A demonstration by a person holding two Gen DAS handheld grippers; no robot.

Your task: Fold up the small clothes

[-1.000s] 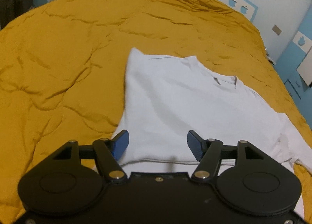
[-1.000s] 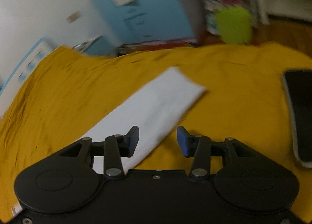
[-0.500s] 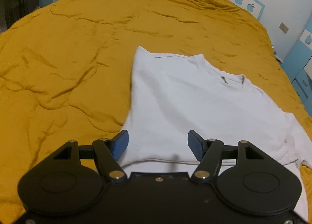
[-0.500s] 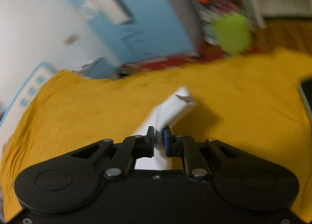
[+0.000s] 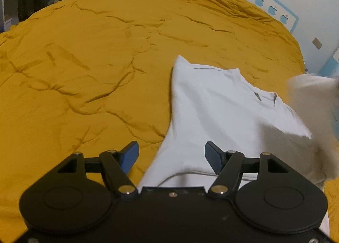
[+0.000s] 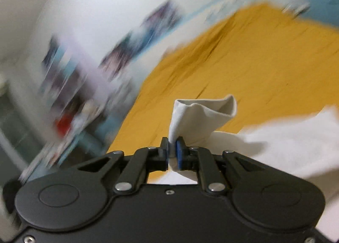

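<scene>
A white long-sleeved shirt (image 5: 222, 107) lies on a bed covered by a mustard-yellow quilt (image 5: 95, 63), its collar toward the far right and its hem nearest the camera. The left claw (image 5: 171, 155) hangs above the hem with its 2 blue-tipped fingers (image 5: 130, 154) spread wide, holding nothing. The right claw (image 6: 172, 152) is closed tight on the cuff end of the shirt's sleeve (image 6: 203, 118), which stands up lifted off the quilt, its open end curled above the fingers. In the left wrist view that raised sleeve shows as a blurred white shape at the right edge. The room behind the right claw is too smeared to make out.
</scene>
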